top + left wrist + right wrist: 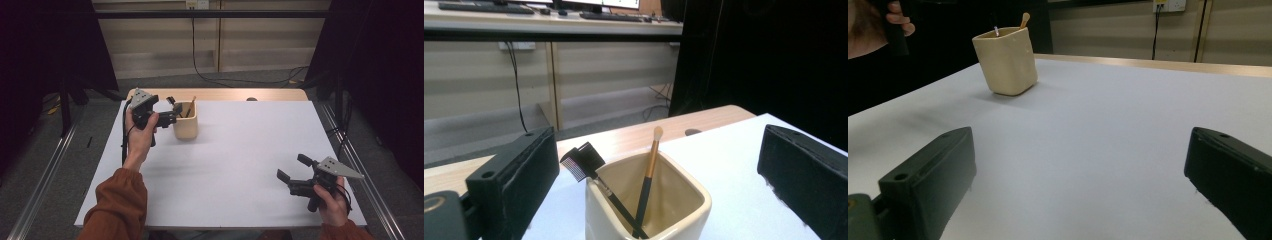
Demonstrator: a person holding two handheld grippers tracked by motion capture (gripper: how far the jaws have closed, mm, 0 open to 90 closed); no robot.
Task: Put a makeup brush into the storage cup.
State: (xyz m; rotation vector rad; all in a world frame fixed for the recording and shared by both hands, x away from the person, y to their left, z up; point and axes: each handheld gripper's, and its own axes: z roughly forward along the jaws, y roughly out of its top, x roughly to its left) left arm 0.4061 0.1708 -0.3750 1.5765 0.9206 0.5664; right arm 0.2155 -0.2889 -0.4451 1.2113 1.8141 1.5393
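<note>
A cream square cup (186, 121) stands at the back left of the white table (240, 160). Inside it lean a small black comb-headed brush (589, 170) and a gold-handled makeup brush (650, 170). My left gripper (174, 111) hovers at the cup's left rim, open, its jaws either side of the cup mouth (649, 200) with nothing between them. My right gripper (291, 168) is open above the bare table at the front right, far from the cup (1006, 60).
The table's wooden back edge (220, 94) shows behind the white sheet. Metal rails (45, 175) run along both sides on the floor. Black curtains stand left and right. A cable (200, 70) trails on the floor behind.
</note>
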